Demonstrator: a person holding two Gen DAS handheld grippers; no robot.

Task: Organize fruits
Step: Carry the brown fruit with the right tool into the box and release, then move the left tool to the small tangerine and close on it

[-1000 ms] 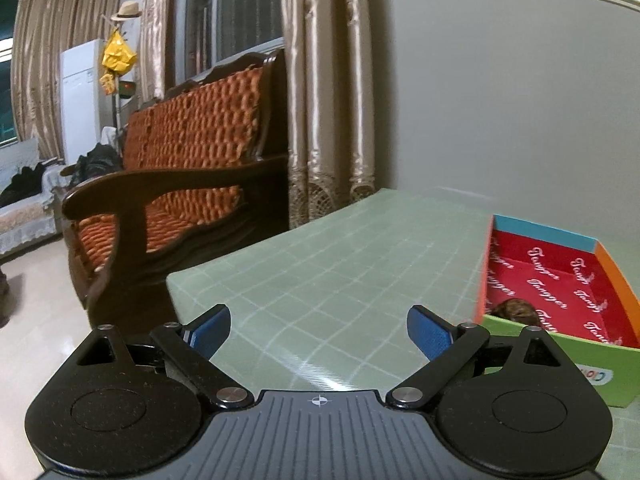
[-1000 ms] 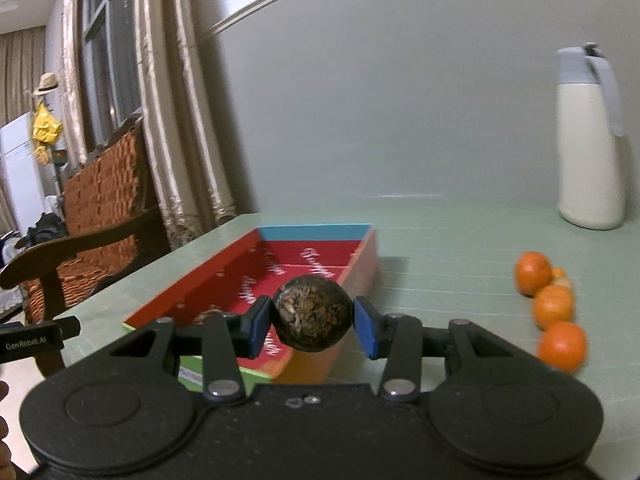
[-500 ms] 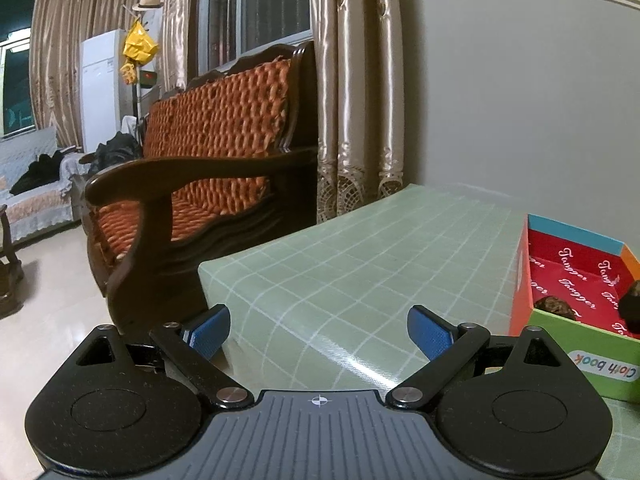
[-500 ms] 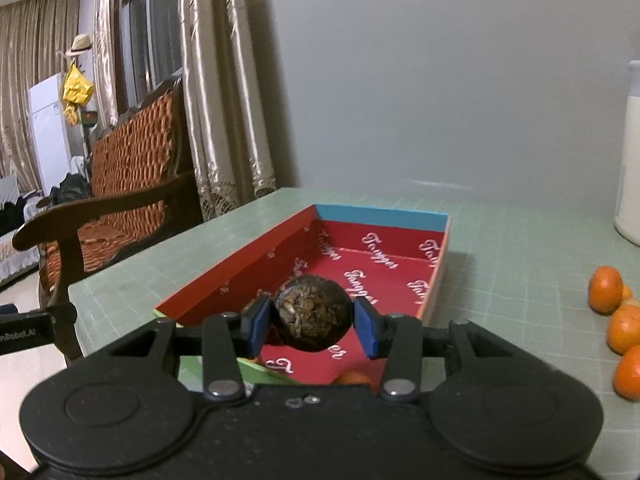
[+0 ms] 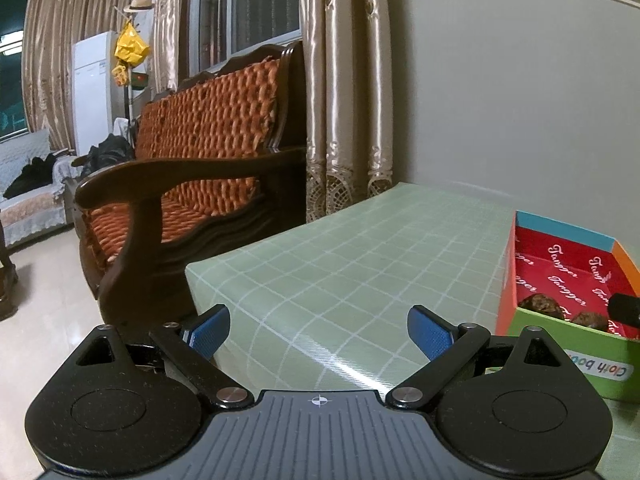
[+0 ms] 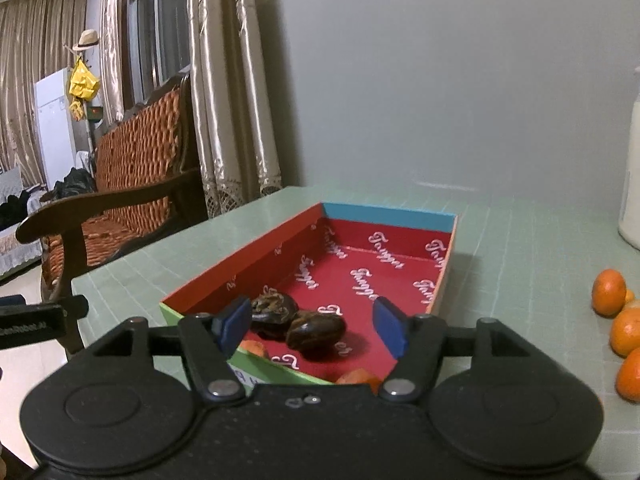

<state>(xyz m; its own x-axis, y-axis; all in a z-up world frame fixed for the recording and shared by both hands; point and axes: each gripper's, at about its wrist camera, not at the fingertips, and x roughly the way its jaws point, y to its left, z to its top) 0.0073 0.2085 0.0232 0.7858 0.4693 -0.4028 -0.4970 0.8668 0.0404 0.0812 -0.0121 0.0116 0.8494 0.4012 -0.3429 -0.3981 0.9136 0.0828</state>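
My right gripper (image 6: 312, 322) hangs over the near end of the red-lined box (image 6: 388, 218), its jaws opening with blue pads clear of the fruit. A dark brown round fruit (image 6: 316, 334) lies on the box floor below the pads, touching a second dark fruit (image 6: 274, 314). Orange fruit bits (image 6: 356, 376) peek out at the box's near wall. Three oranges (image 6: 608, 292) sit on the table to the right. My left gripper (image 5: 318, 332) is open and empty over the green table, left of the box (image 5: 560, 232), where both dark fruits (image 5: 540, 306) show.
A white jug (image 6: 632, 184) stands at the far right by the grey wall. The green checked tablecloth (image 5: 360, 264) ends at a corner on the left. Beyond it stand a wooden sofa with orange cushions (image 5: 200, 152) and curtains (image 5: 344, 80).
The right gripper carried the dark fruit over the box, then its jaws parted and the fruit dropped in beside the other dark one. The left gripper stayed open and empty.
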